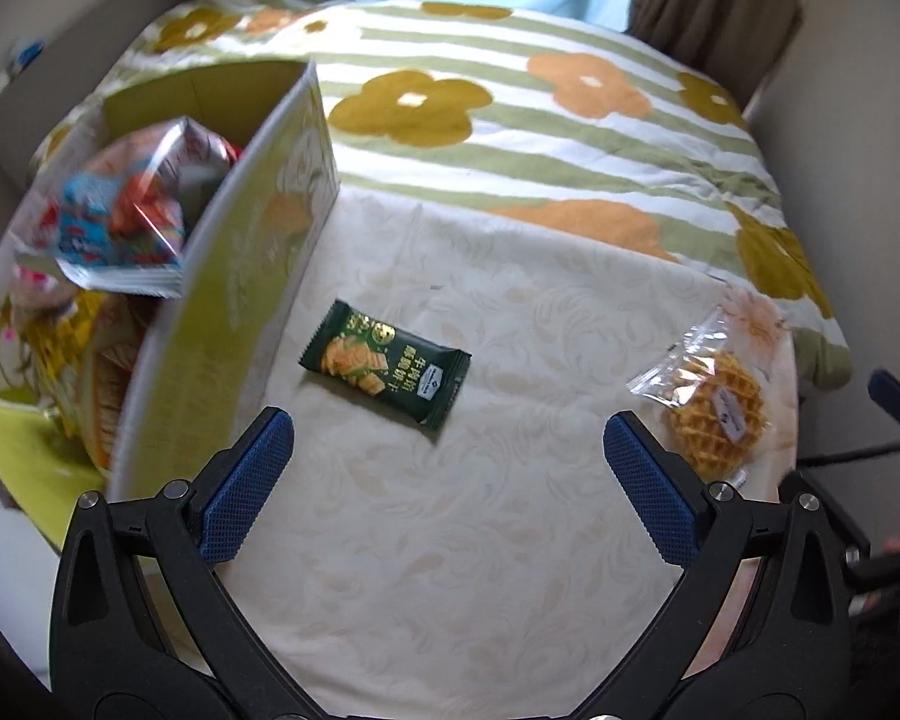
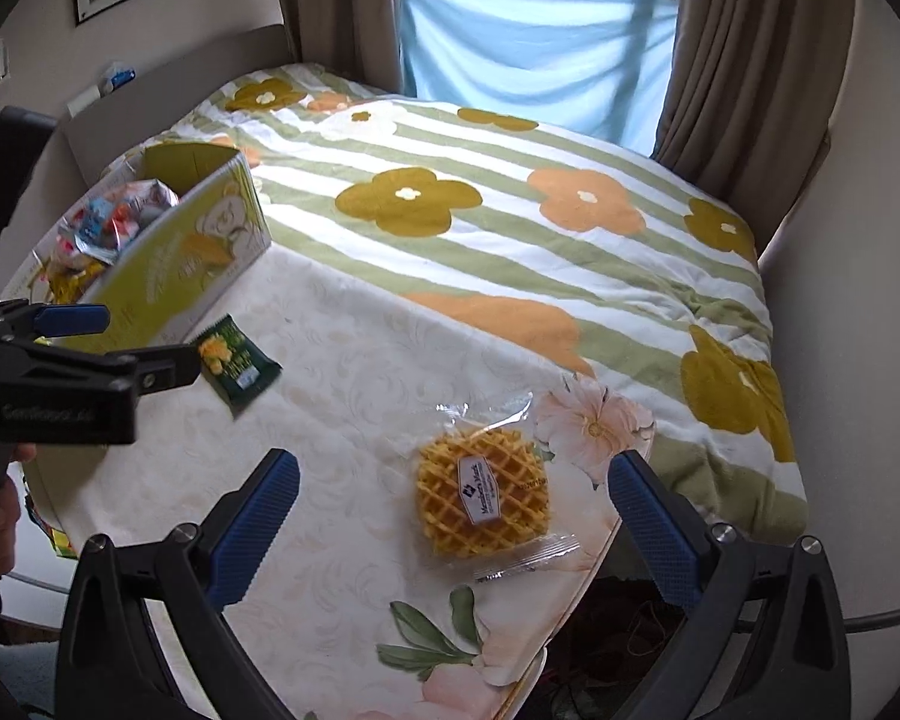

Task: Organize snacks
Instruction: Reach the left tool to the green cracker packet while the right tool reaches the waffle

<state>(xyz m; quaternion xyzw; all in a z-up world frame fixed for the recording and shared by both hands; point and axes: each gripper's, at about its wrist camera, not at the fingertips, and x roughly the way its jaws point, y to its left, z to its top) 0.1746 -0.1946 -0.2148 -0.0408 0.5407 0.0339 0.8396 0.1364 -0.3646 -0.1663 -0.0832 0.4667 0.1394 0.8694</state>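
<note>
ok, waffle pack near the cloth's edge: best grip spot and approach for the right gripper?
The right gripper, open, already straddles the waffle pack. The pack lies flat on the tablecloth, so come straight down and probably pinch across the round waffle's sides; the thin crimped film end looks floppier.

Under my jaws lies a cream tablecloth (image 2: 360, 372) (faint leaf pattern) carrying a green snack packet (image 1: 385, 363), a wrapped waffle (image 2: 483, 501) and the yellow-green box (image 1: 252, 276) of snacks.
</note>
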